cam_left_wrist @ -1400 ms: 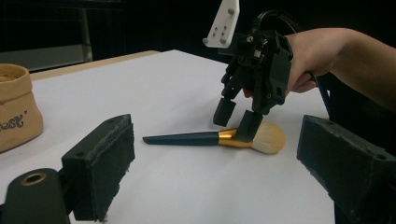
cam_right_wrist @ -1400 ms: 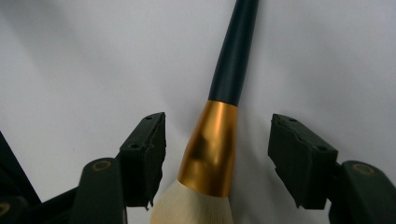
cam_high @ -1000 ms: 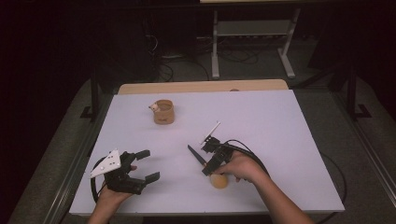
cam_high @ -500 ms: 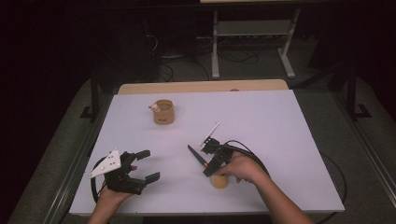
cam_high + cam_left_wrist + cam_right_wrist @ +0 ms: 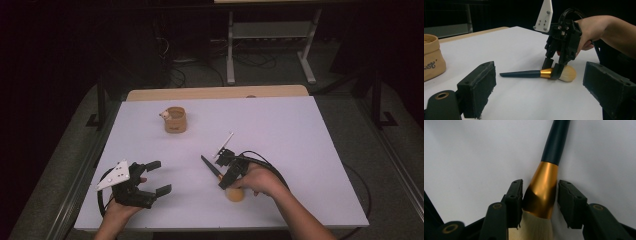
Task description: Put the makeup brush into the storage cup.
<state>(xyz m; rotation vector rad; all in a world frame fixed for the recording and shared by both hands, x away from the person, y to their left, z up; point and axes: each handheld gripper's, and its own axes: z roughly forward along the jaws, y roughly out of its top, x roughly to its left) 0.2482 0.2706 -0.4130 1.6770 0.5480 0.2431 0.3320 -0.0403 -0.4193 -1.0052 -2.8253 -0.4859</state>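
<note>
Right gripper (image 5: 539, 202) set astride the makeup brush, grip not yet closed.

The dark-handled, gold-ferruled brush with pale bristles (image 5: 541, 73) lies flat on the white table (image 5: 310, 145), lower centre; jaws straddle its ferrule with a gap remaining. Closing and lifting remain. Left gripper (image 5: 152, 176) rests spread wide, lower left.

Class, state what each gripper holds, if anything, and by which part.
The right gripper brackets the makeup brush at its gold ferrule; a gap shows, so no firm hold. The left gripper holds nothing.

Tan fabric pot (image 5: 175, 120) upright at far left of white table (image 5: 300, 135) (lettering partly visible)
</note>
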